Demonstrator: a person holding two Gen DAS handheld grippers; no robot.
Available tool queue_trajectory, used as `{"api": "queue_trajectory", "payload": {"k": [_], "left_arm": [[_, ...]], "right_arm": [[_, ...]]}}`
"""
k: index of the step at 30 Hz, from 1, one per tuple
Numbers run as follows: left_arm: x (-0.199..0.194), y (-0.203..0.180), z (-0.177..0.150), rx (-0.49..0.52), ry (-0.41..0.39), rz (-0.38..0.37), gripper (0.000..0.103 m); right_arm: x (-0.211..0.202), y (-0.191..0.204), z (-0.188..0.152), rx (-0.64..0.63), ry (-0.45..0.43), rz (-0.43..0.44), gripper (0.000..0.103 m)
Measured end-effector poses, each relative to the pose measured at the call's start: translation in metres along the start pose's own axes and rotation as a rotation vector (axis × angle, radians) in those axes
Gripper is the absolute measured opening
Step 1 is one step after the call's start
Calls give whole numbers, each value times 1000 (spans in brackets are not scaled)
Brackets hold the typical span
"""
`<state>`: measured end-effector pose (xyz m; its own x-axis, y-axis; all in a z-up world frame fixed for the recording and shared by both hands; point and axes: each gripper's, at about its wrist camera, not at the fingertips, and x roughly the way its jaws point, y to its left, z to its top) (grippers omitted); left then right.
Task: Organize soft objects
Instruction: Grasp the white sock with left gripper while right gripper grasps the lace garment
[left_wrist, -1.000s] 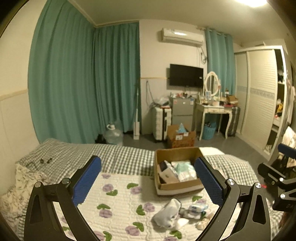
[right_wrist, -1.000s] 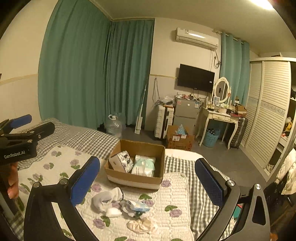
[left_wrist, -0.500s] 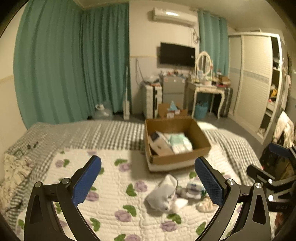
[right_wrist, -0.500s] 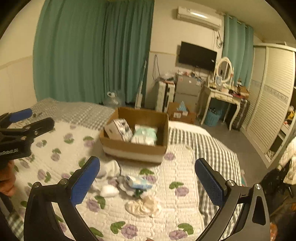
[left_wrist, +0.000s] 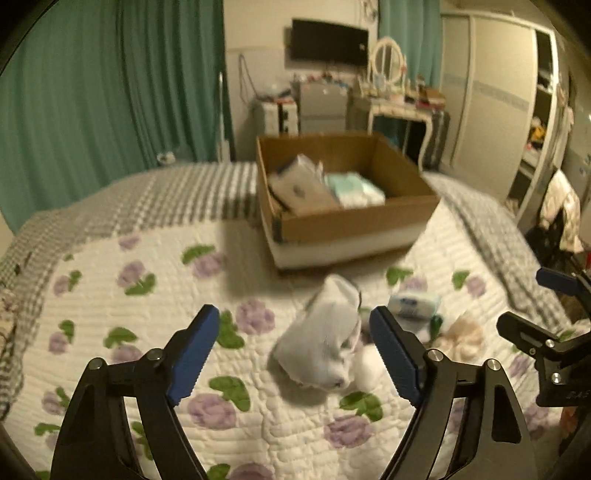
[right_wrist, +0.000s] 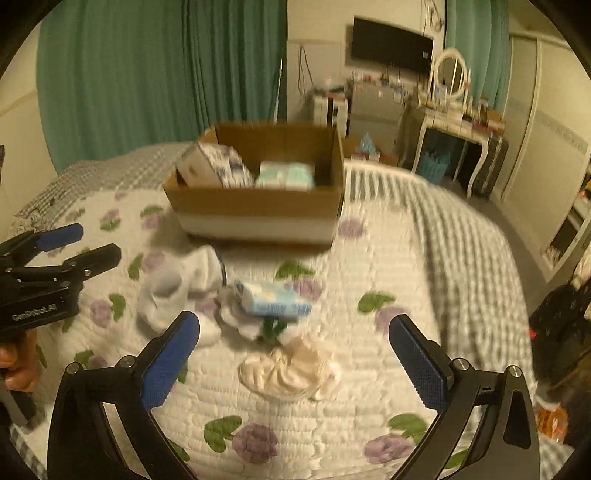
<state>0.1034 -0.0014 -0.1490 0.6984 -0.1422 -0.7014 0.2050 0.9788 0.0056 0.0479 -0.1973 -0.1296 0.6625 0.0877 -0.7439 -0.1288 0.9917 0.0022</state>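
A white sock (left_wrist: 325, 339) (right_wrist: 177, 284) lies on the flowered quilt beside a blue-and-white tissue pack (left_wrist: 413, 304) (right_wrist: 273, 301) and a cream crumpled cloth (left_wrist: 460, 334) (right_wrist: 291, 369). Behind them stands an open cardboard box (left_wrist: 351, 221) (right_wrist: 258, 214) holding two soft packs. My left gripper (left_wrist: 295, 354) is open, low over the quilt just before the sock. My right gripper (right_wrist: 295, 365) is open, above the cream cloth. Each gripper shows at the edge of the other's view.
The quilt (left_wrist: 147, 295) covers a bed with a grey checked sheet (right_wrist: 443, 229). Green curtains, a dresser with a mirror (right_wrist: 450, 81), a wardrobe and a dark bag (right_wrist: 561, 325) on the floor lie beyond the bed.
Both grippers have tilted down and moved forward toward the pile of soft things. The sock and cloth now sit between the fingers in each view. Nothing was grasped.
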Motion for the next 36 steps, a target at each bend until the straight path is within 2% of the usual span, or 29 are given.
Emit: {"api": "queue_trajectory", "payload": {"k": [8,13,16,19,20,21,24,25,26,27,28,29,32,36], "left_arm": [[53,7,-22,-26,133,-34,83],[74,8,-28,-44,179,-100,84],[91,0,-37,-18,244,-124,87],[94,-10,-41,20,226,-95,88],[94,-11,-41,24,222,-92,88],[93,-12,-41,28,217,-92,86],[89,-15,-43,38,204,-141,63],[88,-15,-42,49,195,-132,59],[85,-17,-42,63,183,-128,56],[82,-19,-43,74,172,-125,53],[81,-19,-43,77,167,-123,51],[79,-19,-44,78,161,-122,50],[74,-15,-44,67,137,-127,48],[67,-11,-43,53,102,-113,47]], "right_arm": [[53,-7,-20,35,118,15,103],[89,-21,-34,94,229,3,103],[100,-30,-39,138,256,37,103],[106,-32,-41,151,272,46,103],[107,-32,-42,148,278,44,100],[109,-30,-43,139,284,44,92],[109,-27,-44,117,292,41,91],[109,-26,-44,115,290,45,90],[108,-26,-45,114,286,51,83],[108,-25,-45,115,282,56,65],[107,-25,-46,118,277,63,52],[105,-25,-46,122,275,73,29],[102,-22,-47,113,266,74,23],[92,-20,-46,104,235,66,21]]}}
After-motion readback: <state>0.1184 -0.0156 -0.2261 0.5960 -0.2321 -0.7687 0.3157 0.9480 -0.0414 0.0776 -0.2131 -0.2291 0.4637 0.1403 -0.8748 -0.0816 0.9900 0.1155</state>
